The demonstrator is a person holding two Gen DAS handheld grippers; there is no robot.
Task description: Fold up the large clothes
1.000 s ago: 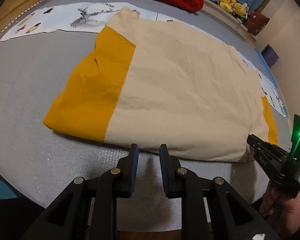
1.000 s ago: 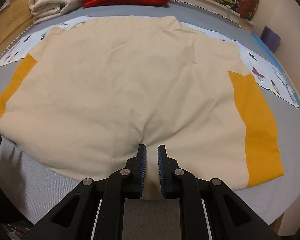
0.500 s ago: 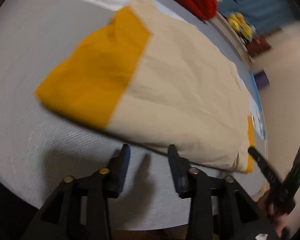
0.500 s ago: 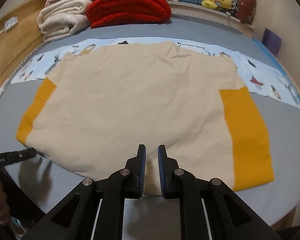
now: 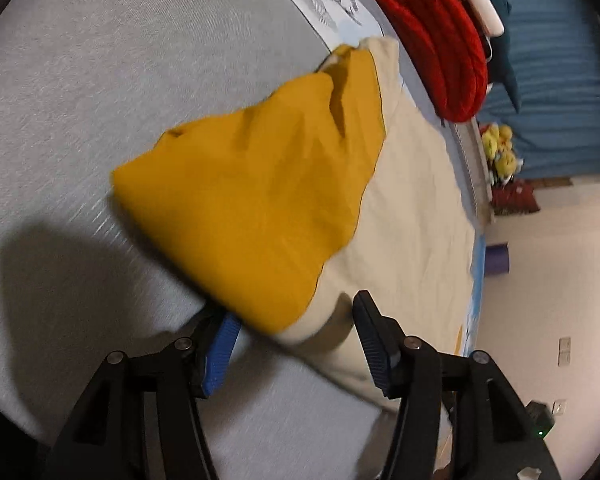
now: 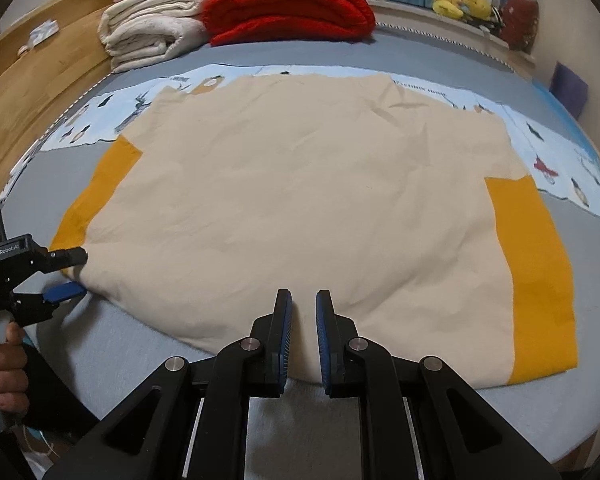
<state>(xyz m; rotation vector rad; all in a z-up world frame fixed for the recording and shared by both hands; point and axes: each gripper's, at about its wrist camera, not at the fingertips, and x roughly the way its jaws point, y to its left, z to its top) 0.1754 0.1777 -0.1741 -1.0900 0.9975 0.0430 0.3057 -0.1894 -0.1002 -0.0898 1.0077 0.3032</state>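
Grey bedding covered the work surface, with a red folded blanket and white folded towels stacked at the upper centre of the right wrist frame. My cream garment lay spread flat across the middle of that frame, with one orange sleeve at right and the other orange sleeve at left.

My left gripper stood with its jaws spread wide at the lower centre of the left wrist frame, one finger under the sleeve corner and one above the cream hem; the cloth sat between them, not pinched. In the right wrist frame the same tool appeared at lower left, at the garment's corner.

My right gripper sat at lower centre, its jaws narrowly parted over the near hem, holding nothing.
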